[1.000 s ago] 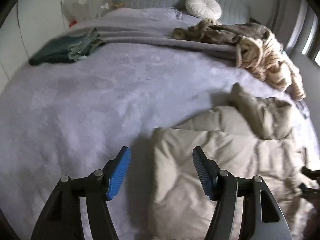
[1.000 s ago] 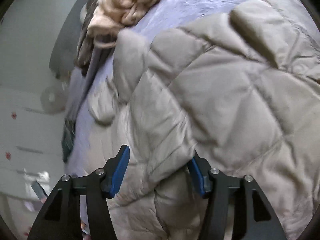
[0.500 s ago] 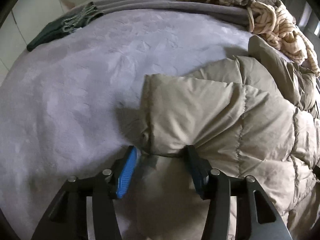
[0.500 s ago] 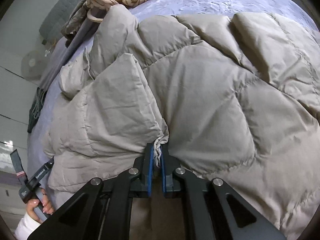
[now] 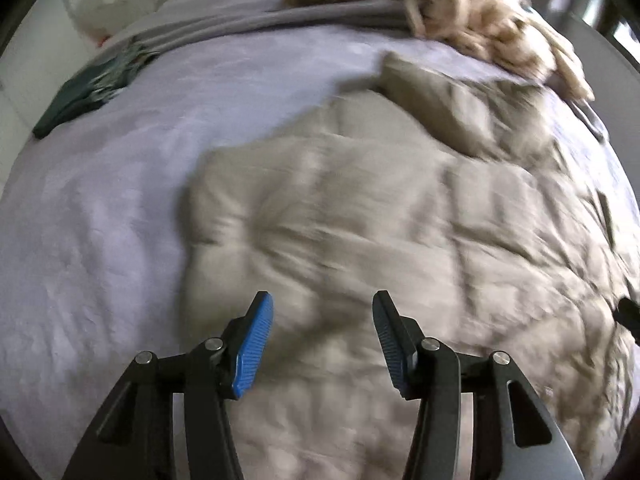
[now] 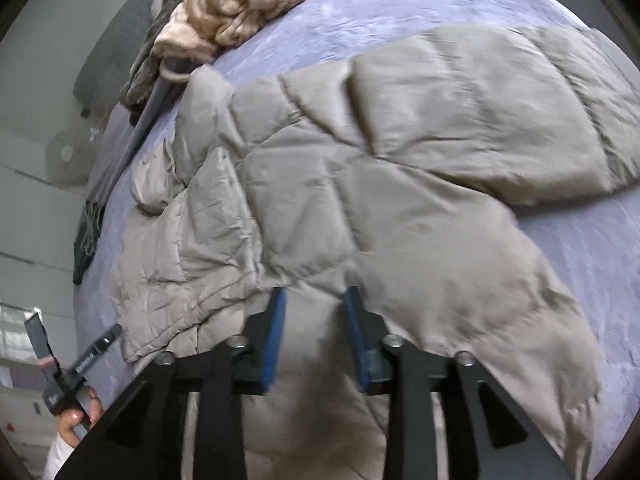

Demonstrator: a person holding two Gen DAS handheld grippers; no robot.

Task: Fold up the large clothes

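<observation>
A beige quilted puffer jacket lies spread on the lilac bed cover. My left gripper hovers over its near part, open, both blue pads bare; the picture is blurred by motion. In the right wrist view the jacket fills the middle, one padded part lying across toward the right. My right gripper is low over the jacket's near edge and its jaws are opening. Fabric lies under and between them, but the pads do not press on it.
A cream striped knit pile and brown clothes lie at the bed's far side, with a folded grey blanket beside them. A dark green garment rests at the far left. A person's hand holds the other gripper at lower left.
The right gripper, shut on a pinch of jacket half a second ago, now has its jaws apart. The left gripper has let the jacket's edge go and moved over the jacket.
</observation>
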